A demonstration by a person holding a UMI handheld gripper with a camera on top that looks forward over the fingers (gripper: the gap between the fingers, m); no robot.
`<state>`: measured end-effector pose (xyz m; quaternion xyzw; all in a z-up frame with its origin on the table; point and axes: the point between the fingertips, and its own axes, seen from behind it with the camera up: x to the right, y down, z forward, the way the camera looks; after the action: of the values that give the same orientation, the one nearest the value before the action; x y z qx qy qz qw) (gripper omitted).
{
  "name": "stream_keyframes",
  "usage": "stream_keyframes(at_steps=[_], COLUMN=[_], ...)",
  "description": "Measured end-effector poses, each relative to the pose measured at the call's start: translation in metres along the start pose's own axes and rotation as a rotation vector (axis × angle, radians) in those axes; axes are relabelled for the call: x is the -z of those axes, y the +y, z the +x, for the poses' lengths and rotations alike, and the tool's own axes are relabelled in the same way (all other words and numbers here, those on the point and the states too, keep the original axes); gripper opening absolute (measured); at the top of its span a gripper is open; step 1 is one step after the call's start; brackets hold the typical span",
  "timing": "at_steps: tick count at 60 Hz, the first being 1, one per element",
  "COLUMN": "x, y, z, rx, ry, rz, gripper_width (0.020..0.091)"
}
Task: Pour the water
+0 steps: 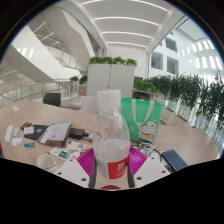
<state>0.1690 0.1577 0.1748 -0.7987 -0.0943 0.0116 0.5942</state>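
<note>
The gripper (113, 160) had its two pink pads (88, 160) pressed tight on the sides of the clear water bottle (112, 145), holding it standing up over the messy table (75, 122), probably so no water spilled before pouring.
</note>
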Motion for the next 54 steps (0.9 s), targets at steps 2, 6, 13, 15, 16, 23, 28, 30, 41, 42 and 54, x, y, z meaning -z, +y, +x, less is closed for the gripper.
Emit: stream_keyframes(at_steps=[2,6,13,15,16,23,28,30,41,42,54], x=[-0.004,-0.002,-0.007,-0.004,-0.004,-0.016,-0.021,-0.021,-0.019,-0.021,-0.011], y=[0.009,0.051,0.087,0.090,0.092,0.114,0.130,0.138,0.150,0.149,0.154], z=[0.005,0.004,0.011,0.004,0.001,-0.002,-0.005,-0.005,-0.005,-0.005,-0.002], rx=[-0.054,-0.081,-0.044,-0.041,-0.042,-0.039,-0.034,-0.032,-0.049,-0.047,-0.041], ry=[-0.044,-0.093,-0.142,-0.152,-0.158,-0.180,-0.194,-0.196,-0.215,-0.214,-0.183], rz=[0.001,0.003,-0.021,-0.034,-0.036,-0.064,-0.092,-0.117,-0.132,-0.131,-0.171], gripper_width=[0.0472,0.0482,0.0487,0.0487,0.0492,0.0501,0.0508,0.0509,0.0515,0.0514,0.0701])
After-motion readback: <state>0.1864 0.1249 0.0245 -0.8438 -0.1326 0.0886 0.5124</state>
